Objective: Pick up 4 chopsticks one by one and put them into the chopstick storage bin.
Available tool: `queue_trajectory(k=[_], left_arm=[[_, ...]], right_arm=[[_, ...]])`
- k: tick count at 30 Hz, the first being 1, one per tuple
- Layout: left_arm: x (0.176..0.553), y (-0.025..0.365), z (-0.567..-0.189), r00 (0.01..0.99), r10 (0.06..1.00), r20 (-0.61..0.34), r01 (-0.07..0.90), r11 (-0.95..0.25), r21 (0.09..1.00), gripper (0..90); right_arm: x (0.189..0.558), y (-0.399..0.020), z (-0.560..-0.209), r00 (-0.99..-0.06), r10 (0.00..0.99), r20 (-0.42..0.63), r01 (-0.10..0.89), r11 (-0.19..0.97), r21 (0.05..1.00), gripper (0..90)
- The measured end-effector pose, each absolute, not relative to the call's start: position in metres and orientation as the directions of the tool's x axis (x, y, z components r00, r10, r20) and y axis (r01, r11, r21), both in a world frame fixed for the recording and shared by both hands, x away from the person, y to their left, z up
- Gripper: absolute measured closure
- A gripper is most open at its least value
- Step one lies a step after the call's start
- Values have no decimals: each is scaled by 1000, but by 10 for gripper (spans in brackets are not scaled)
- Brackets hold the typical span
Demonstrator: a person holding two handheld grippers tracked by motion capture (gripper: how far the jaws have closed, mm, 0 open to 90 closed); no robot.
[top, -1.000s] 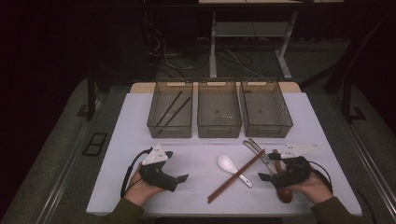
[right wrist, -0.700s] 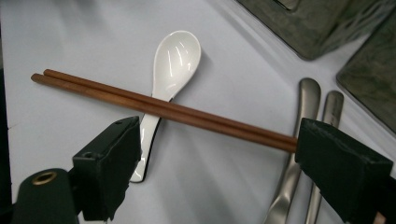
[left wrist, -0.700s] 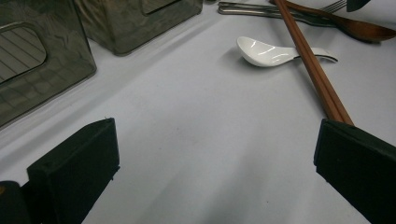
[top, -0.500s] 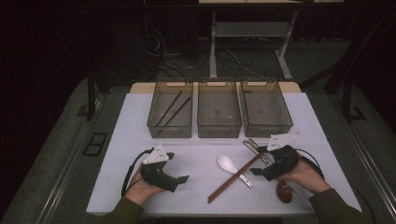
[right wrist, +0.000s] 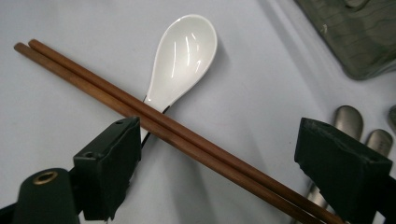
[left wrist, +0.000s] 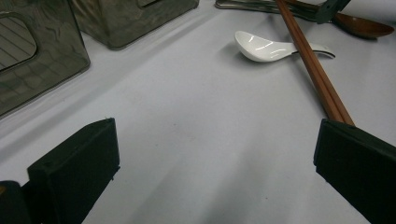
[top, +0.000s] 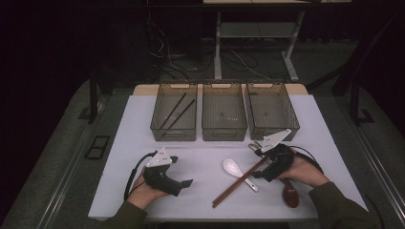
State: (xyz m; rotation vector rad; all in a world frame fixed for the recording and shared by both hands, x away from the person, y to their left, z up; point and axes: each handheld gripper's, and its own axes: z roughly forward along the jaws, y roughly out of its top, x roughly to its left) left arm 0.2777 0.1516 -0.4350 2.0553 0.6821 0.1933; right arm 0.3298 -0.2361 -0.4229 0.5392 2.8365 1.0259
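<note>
From the high view, the right gripper (top: 260, 160) is over the top end of a pair of long brown wooden chopsticks (top: 237, 182) that lie slanted on the white table (top: 205, 148). A white shiny soup spoon (top: 238, 171) lies under the chopsticks, touching them, and a dark red-brown wooden spoon (top: 289, 194) lies near the person's right hand. The left gripper (top: 185, 182) rests low on the table, well apart from these things. Three see-through grey plastic bins (top: 224, 112) stand in a row at the back, and the left one has two dark sticks inside. In the left gripper view, its two black jaws are spread wide with bare table between them. In the right gripper view, the jaws are spread wide too, the chopsticks run between them without being pinched, and some grey metal spoons (right wrist: 348, 123) lie beside the far jaw.
</note>
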Motion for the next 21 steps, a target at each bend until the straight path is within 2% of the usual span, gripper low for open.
queue_trajectory(k=[10, 21], left_arm=[[278, 152, -435, 834, 538, -122, 390, -419, 820, 0], [278, 153, -434, 833, 540, -120, 389, -416, 822, 0]], right_arm=[[334, -234, -431, -940, 337, 58, 304, 746, 592, 153], [334, -234, -434, -944, 327, 46, 294, 768, 569, 220]])
